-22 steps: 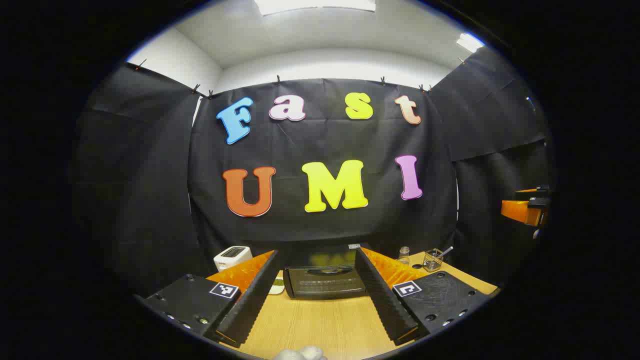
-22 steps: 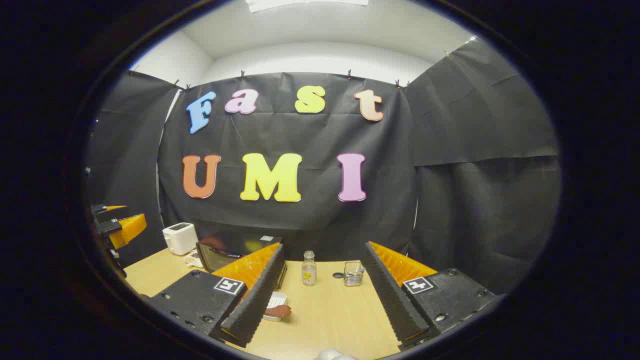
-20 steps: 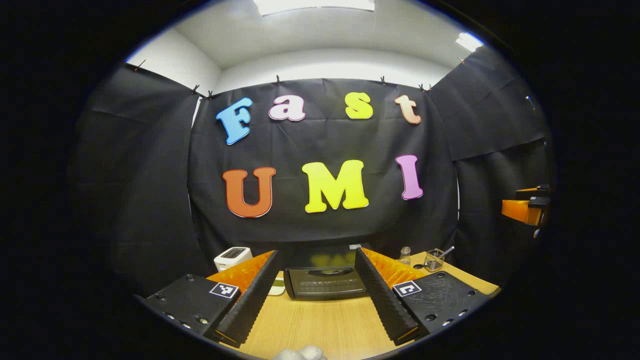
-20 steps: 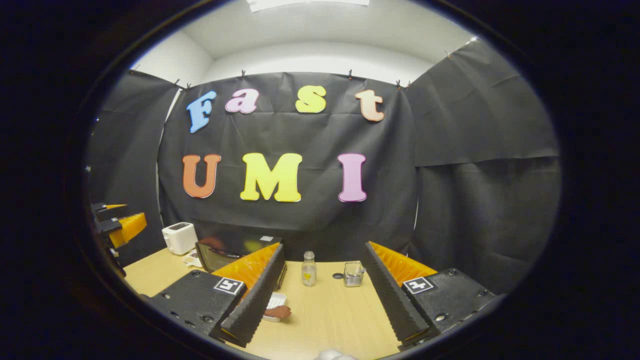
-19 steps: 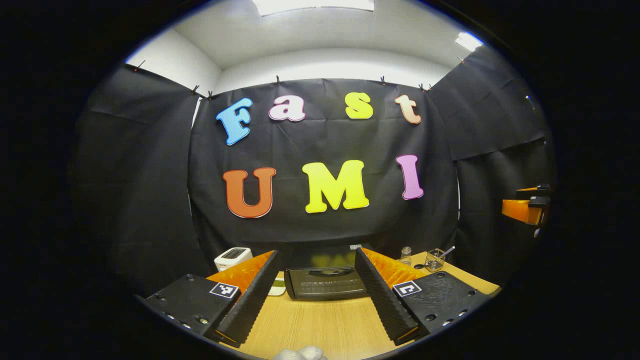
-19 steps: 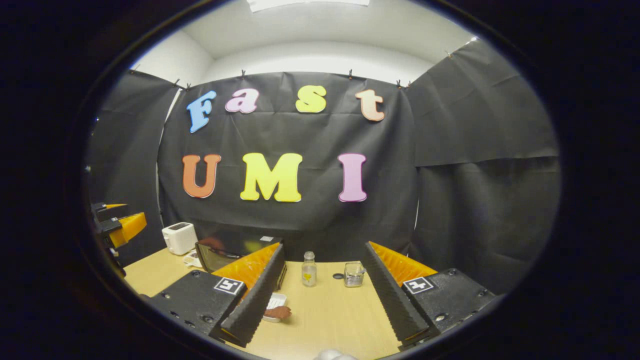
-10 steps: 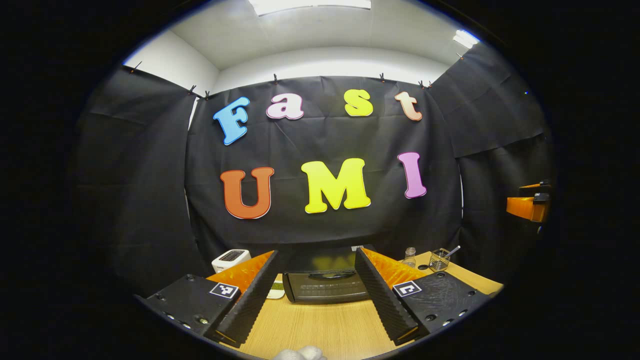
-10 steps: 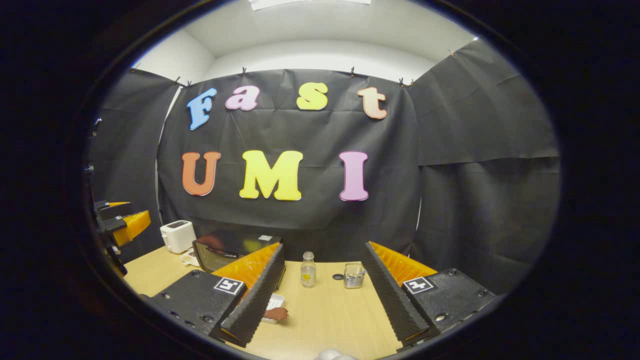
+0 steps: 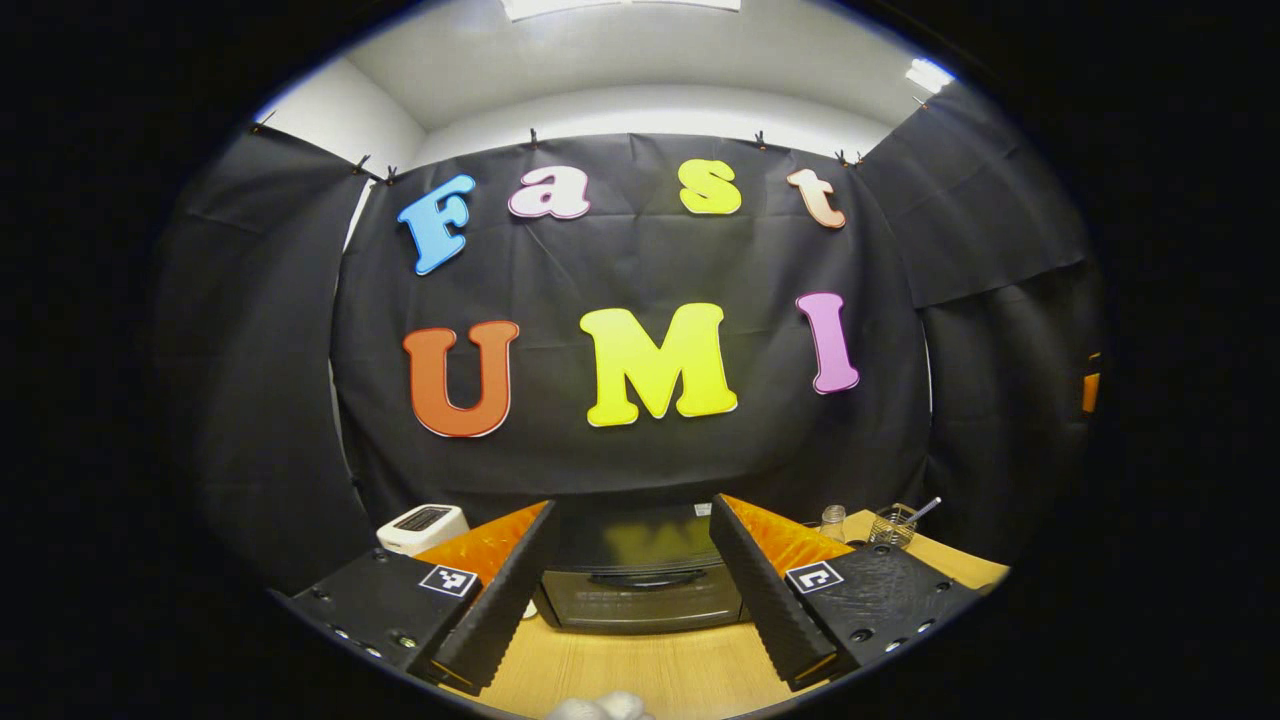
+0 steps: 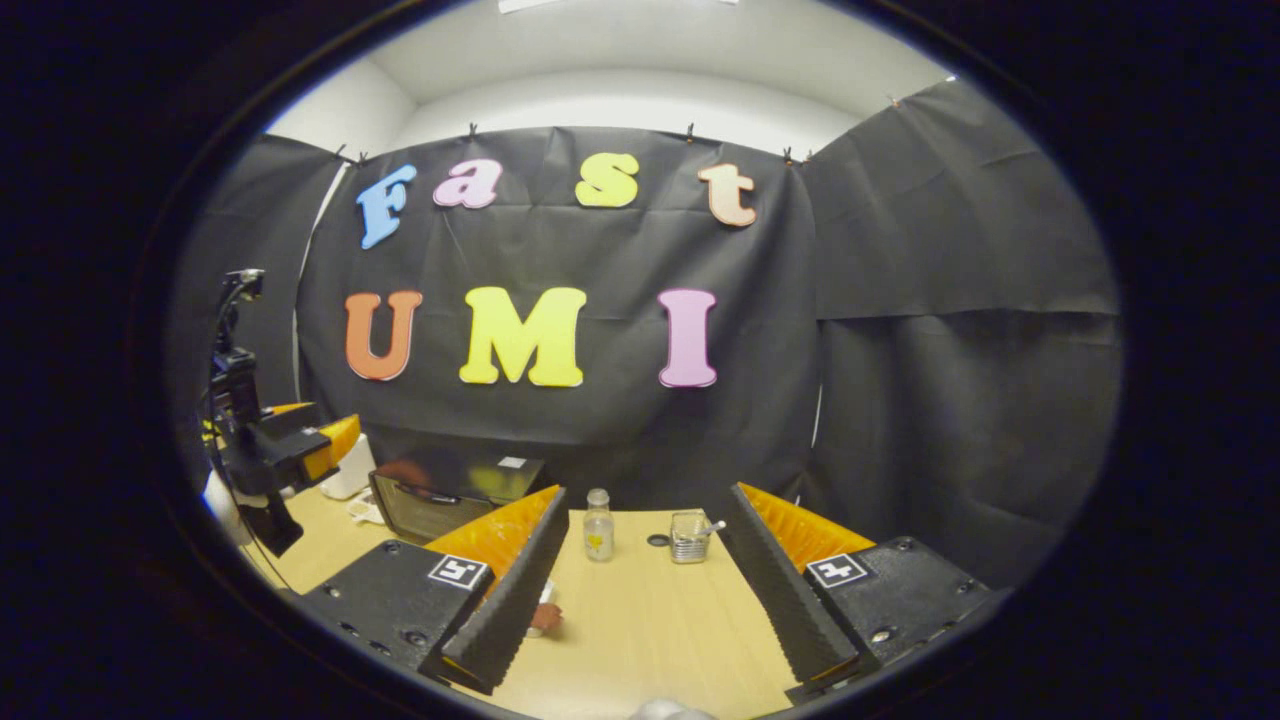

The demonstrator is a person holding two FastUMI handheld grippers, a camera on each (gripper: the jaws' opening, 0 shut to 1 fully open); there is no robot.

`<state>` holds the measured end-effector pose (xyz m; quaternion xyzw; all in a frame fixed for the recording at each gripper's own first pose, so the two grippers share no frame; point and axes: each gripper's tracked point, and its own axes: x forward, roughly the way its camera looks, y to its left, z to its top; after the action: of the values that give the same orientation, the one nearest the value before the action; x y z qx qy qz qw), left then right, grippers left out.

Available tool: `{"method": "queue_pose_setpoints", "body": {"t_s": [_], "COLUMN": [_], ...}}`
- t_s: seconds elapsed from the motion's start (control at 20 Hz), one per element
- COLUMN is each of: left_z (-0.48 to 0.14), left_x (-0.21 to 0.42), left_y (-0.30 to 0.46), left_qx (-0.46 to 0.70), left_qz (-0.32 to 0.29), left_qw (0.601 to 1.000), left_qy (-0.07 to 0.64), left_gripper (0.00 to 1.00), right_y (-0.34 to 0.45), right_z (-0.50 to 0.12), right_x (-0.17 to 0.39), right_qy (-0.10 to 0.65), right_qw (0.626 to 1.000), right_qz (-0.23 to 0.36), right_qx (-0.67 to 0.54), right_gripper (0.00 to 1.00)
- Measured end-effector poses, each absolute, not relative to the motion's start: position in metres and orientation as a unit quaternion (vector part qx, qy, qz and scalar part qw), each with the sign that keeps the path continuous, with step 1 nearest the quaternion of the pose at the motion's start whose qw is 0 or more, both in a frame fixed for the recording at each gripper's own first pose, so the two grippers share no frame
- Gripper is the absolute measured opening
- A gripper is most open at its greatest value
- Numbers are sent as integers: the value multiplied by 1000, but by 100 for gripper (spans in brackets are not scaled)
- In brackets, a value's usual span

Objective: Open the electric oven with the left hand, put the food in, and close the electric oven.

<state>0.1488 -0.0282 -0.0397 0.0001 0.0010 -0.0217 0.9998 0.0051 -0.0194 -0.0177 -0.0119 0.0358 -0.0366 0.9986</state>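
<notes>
The left hand-held gripper (image 9: 632, 590), black-bodied with ridged black pads backed in orange, has its two fingers spread wide and holds nothing. In the left gripper view it points straight at the black, box-shaped electric oven (image 9: 640, 590), which stands on the light wooden worktop (image 9: 650, 675) against the black cloth wall, framed between the two fingers. The oven's dark glass door is closed, with a curved handle running across its upper part. A white toaster (image 9: 422, 524) stands to the left of the oven, partly behind the left finger. To the right of the oven, farther along the worktop, stand a small clear glass bottle (image 9: 832, 520) and a clear glass cup with a utensil leaning in it (image 9: 893, 522).

The right hand-held gripper (image 10: 640, 590), of the same black and orange make, is also spread wide and empty above the worktop (image 10: 640, 640). In the right gripper view the electric oven (image 10: 440, 495) sits at the left, and the left hand-held gripper (image 10: 300, 450) hangs in the air just in front of it. The brown piece of food (image 10: 545, 617) lies on a small white tray on the worktop, beside the tip of the right gripper's left finger and mostly hidden by it. The glass bottle (image 10: 598, 528) and glass cup (image 10: 688, 538) stand between the fingers, farther back
</notes>
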Motion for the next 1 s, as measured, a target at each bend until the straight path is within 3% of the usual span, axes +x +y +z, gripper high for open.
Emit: {"method": "queue_pose_setpoints", "body": {"t_s": [0.4,0.5,0.65,0.9,1.0], "left_z": [-123,-144,-174,-210,-208], "left_x": [250,262,273,281,285], "left_y": [-45,-43,-42,-43,-44], "left_qx": [-7,-1,6,19,13], "left_qz": [-24,-18,-18,-22,-23], "left_qw": [998,997,994,989,990], "left_qy": [58,77,109,147,136], "left_gripper": [96,96,96,97,97], "right_y": [-32,-37,-46,-50,-48], "right_z": [-42,-45,-48,-55,-56], "right_x": [-15,-18,-22,-24,-24], "right_qy": [81,87,94,105,108], "right_qw": [995,994,993,991,991], "right_qz": [-62,-68,-78,-83,-82], "right_qx": [-4,1,0,5,5], "right_gripper": [100,96,100,96,100]}}
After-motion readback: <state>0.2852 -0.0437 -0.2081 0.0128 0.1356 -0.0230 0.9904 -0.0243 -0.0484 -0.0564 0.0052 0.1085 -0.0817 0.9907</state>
